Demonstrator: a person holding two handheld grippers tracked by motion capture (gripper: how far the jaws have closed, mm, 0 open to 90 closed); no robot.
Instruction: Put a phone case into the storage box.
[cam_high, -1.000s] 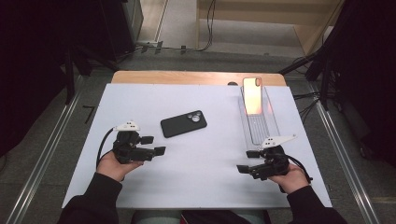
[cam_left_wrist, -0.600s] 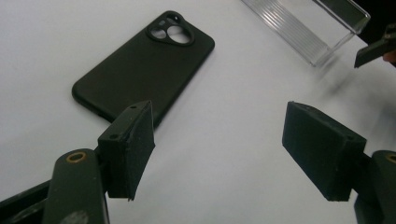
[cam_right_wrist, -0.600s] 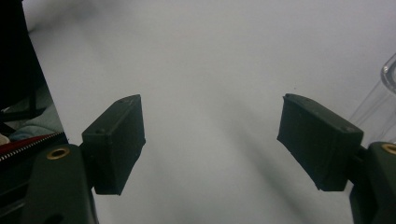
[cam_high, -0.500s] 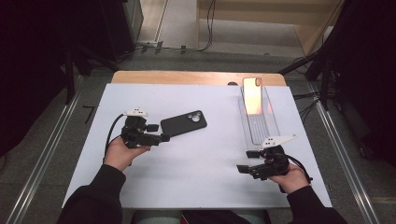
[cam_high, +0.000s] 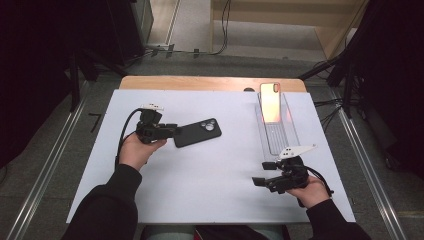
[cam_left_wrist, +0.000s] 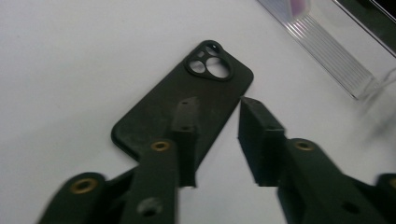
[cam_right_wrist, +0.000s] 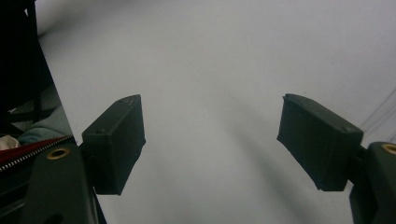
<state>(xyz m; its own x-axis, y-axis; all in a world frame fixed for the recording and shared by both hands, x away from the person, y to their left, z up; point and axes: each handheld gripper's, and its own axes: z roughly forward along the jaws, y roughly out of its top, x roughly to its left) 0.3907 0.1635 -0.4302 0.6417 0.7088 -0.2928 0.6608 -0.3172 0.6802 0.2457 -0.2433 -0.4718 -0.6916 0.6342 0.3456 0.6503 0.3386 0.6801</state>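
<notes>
A black phone (cam_high: 197, 132) lies face down on the white table (cam_high: 210, 195), camera end pointing right. My left gripper (cam_high: 172, 132) is at its left end. In the left gripper view the phone (cam_left_wrist: 187, 102) reaches from under the left jaw to the gap, and the right jaw stands just off its long edge. The left gripper (cam_left_wrist: 217, 105) has just been closing; its jaws are narrow but apart, with the phone's edge below the gap and no pad pressing on it. My right gripper (cam_high: 261, 173) rests open at the front right, with bare table between its jaws (cam_right_wrist: 210, 126).
A clear ribbed tray (cam_high: 275, 135) lies at the back right with an orange-pink phone (cam_high: 270, 102) leaning at its far end; the tray (cam_left_wrist: 327, 51) is also in the left gripper view. A wooden strip (cam_high: 210, 82) borders the table's far edge.
The left hand has moved away from me and to the right, from open table to the black phone's left end. The right hand has stayed put.
</notes>
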